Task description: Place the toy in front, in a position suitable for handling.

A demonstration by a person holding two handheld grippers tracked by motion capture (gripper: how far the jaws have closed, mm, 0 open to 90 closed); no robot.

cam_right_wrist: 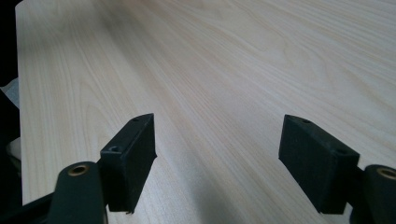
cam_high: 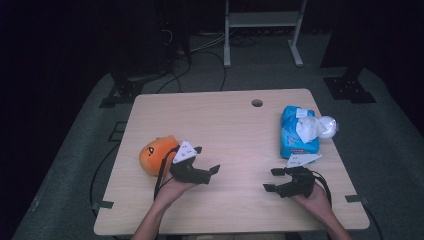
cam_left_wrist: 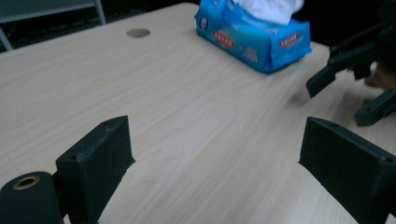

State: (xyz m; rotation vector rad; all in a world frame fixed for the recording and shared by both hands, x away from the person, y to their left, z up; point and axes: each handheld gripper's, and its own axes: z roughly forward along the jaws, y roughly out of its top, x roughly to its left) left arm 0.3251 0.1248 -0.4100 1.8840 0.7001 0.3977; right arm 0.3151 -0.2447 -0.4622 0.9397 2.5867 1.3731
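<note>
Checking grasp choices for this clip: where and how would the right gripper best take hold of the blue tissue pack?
Probably across the short width of the blue tissue pack, near its front end, coming from above. It lies flat, long axis running away from the person, and white tissue bulges from the top farther back. The right gripper, jaws open, sits just in front of it.

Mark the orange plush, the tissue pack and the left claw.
orange plush (cam_high: 154, 155), high view, its face side.
tissue pack (cam_left_wrist: 254, 39), left gripper view, blue side wall.
left claw (cam_high: 209, 161), high view, midway between its fingertips.

left gripper (cam_high: 207, 160): fingers apart, nothing held, low | right gripper (cam_high: 271, 179): fingers apart, nothing held, low
</note>
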